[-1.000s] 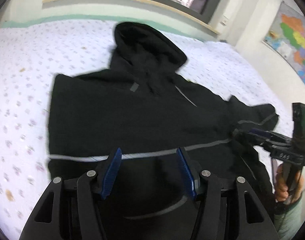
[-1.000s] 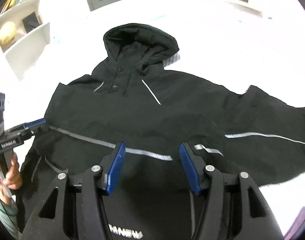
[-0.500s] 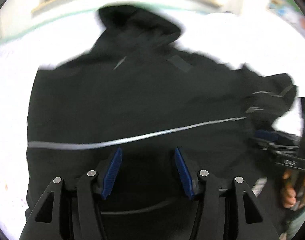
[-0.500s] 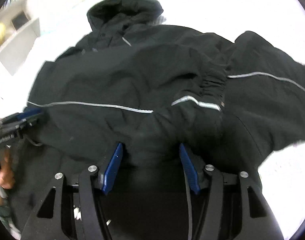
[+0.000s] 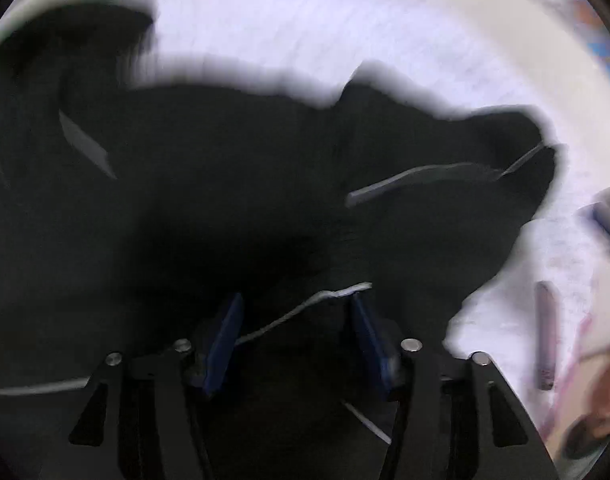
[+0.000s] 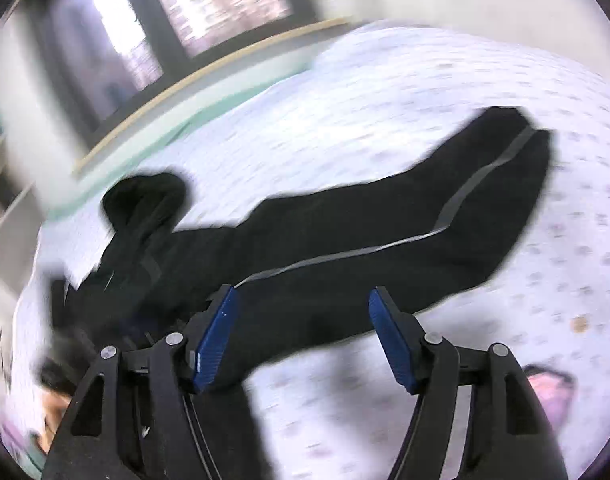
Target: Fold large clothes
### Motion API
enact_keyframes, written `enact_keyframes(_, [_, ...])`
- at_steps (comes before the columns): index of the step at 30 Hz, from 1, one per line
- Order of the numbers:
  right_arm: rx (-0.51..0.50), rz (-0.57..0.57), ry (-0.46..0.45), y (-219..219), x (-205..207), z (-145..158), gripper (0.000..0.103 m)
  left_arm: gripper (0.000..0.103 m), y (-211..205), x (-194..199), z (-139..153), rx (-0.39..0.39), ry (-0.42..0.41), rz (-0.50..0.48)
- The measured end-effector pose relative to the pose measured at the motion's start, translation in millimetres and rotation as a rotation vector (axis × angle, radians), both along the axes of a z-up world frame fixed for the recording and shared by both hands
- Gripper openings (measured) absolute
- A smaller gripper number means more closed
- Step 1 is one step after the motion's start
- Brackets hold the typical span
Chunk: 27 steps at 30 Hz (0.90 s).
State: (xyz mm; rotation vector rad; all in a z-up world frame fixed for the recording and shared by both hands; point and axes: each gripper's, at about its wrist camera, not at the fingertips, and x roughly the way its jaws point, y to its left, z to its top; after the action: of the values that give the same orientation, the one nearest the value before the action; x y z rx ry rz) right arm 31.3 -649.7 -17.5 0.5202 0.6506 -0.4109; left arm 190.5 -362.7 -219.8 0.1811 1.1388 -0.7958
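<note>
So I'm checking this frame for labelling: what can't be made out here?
- Left wrist view: motion blur smears the black jacket; whether the left gripper pinches cloth is unclear.
- Right wrist view: the right gripper covers the jacket's near edge.
- Bedsheet print: blurred.

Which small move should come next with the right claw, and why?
Probably reach for the sleeve's far end: the right claw, jaws just opened, holds nothing, and that sleeve lies stretched out on the bed, unfolded.
</note>
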Motion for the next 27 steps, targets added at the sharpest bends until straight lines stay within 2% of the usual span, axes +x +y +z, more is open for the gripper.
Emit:
enact_keyframes(2, [0.005, -0.083, -0.006, -33, -14, 3, 0.072, 0.06, 0, -9, 3, -0.015, -0.061, -0.014])
enact_keyframes(6, [0.092, -0.238, -0.063, -106, -33, -6, 0.072, 0.06, 4, -6, 3, -0.046, -0.041, -0.009])
enact_keyframes(11, [0.113, -0.367, -0.048, -161, -28, -29, 0.072, 0.06, -5, -17, 4, -0.013, -0.118, -0.023])
enact_keyframes(14, [0.164, -0.384, -0.04, -185, -17, -47, 0.072, 0.06, 1, -14, 3, -0.025, -0.112, -0.025])
enact_keyframes(16, [0.255, -0.306, -0.057, -193, 0, -65, 0.071, 0.06, 3, -14, 5, -0.029, -0.115, -0.026])
enact_keyframes(17, [0.289, -0.258, -0.074, -196, 8, -69, 0.067, 0.06, 6, -14, 4, -0.033, -0.119, -0.026])
enact_keyframes(18, [0.292, -0.218, -0.094, -193, 13, -69, 0.045, 0.06, 7, -15, 6, -0.04, -0.127, -0.027])
enact_keyframes(19, [0.268, -0.206, -0.108, -189, 12, -63, 0.03, 0.06, 9, -16, 10, -0.056, -0.135, -0.025])
enact_keyframes(21, [0.196, -0.174, -0.166, -177, 0, -44, 0.017, 0.06, 21, -21, 20, -0.106, -0.142, -0.022])
enact_keyframes(23, [0.092, -0.192, -0.183, -164, -18, -21, 0.016, 0.06, 28, -21, 36, -0.171, -0.164, -0.008])
enact_keyframes(26, [0.021, -0.218, -0.193, -156, -36, 0, 0.016, 0.06, 24, -23, 56, -0.231, -0.189, 0.002])
enact_keyframes(27, [0.012, -0.223, -0.188, -155, -40, 2, 0.016, 0.06, 19, -21, 55, -0.232, -0.17, -0.003])
